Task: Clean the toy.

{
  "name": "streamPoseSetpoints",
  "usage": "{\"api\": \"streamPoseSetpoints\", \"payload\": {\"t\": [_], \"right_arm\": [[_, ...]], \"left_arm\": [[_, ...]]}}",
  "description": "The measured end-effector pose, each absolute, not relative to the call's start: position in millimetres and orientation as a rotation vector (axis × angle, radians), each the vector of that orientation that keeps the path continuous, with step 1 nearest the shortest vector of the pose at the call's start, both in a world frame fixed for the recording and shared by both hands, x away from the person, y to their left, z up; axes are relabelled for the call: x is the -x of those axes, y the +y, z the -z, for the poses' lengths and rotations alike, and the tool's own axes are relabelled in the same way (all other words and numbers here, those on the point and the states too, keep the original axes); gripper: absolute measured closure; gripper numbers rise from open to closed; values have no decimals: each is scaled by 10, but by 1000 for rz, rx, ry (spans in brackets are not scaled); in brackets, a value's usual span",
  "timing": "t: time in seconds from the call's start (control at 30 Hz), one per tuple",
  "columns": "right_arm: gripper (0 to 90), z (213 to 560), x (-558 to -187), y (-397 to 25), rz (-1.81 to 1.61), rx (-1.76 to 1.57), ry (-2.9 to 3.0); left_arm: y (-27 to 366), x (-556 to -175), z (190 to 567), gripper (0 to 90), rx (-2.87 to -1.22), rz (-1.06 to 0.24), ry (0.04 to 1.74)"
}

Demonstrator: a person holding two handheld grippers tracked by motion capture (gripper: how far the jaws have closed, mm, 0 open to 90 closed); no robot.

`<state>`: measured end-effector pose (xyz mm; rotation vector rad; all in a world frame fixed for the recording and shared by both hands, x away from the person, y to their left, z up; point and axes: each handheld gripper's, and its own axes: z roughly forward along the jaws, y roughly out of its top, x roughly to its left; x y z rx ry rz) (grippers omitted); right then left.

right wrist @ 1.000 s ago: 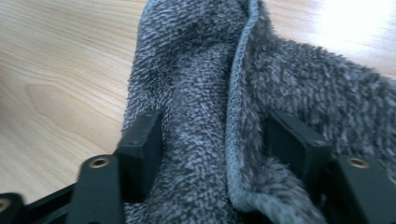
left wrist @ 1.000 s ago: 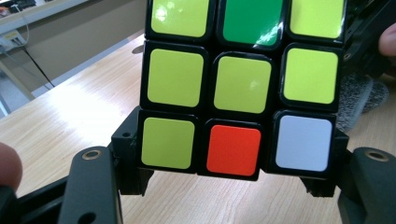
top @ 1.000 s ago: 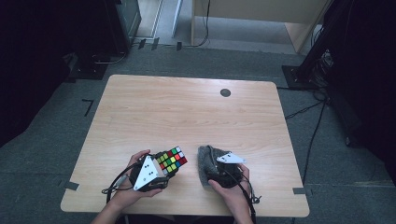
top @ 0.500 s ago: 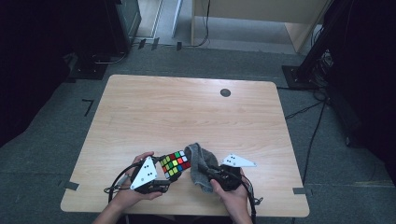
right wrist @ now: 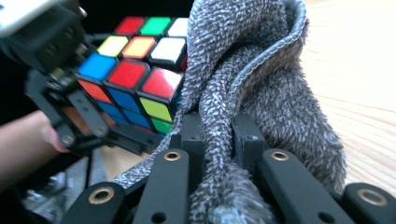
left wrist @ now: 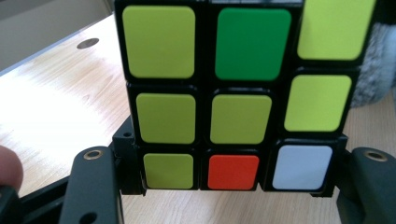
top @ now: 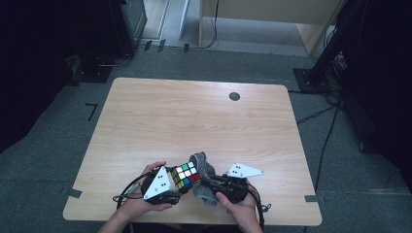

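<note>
A scrambled puzzle cube (top: 185,175) is held just above the table's near edge, my left gripper (top: 171,186) shut on it. In the left gripper view the cube (left wrist: 233,93) shows mostly yellow-green tiles, clamped at its bottom row between the two black jaws. My right gripper (top: 214,183) is shut on a grey fuzzy cloth (top: 203,179) that presses against the cube's right side. The right gripper view has the cloth (right wrist: 252,93) pinched between its jaws and draped beside the cube (right wrist: 135,74), with the left gripper (right wrist: 70,116) beyond.
The wooden table (top: 194,116) has a small dark round hole (top: 234,96) near its far edge. Black cables trail from both grippers over the near edge. Dark equipment stands on the floor around the table.
The cloth and right gripper have moved left against the cube; the grey plate on the right gripper has swung out to the right. The left gripper and cube barely shifted.
</note>
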<state>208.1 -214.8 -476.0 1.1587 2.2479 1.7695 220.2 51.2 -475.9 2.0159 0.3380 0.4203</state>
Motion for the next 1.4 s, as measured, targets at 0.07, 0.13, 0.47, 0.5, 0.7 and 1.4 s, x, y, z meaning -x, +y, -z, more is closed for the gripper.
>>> {"api": "streamPoseSetpoints", "payload": {"t": [0.07, 0.13, 0.47, 0.5, 0.7, 1.4], "right_arm": [[786, 4690, -2046, -2176, -1709, -1174, 2162], [785, 4591, -2006, -2247, -1721, -1212, 2040], [760, 4235, -1754, -1911, -1793, -1006, 2072], [759, 4278, -1766, -1883, -1797, -1017, 2093], [757, 4401, -1817, -1915, -1831, -1078, 2091], [765, 4521, -1926, -2093, -1823, -1377, 1978]], "left_arm": [[526, -2207, 4753, 333, -2011, -415, 340], [535, -2209, 4758, 333, -2021, -419, 338], [413, -2135, 4756, 336, -2065, -431, 292], [402, -2122, 4751, 336, -2078, -445, 291], [409, -2133, 4711, 329, -2078, -443, 325], [479, -2130, 4606, 331, -1973, -380, 338]]}}
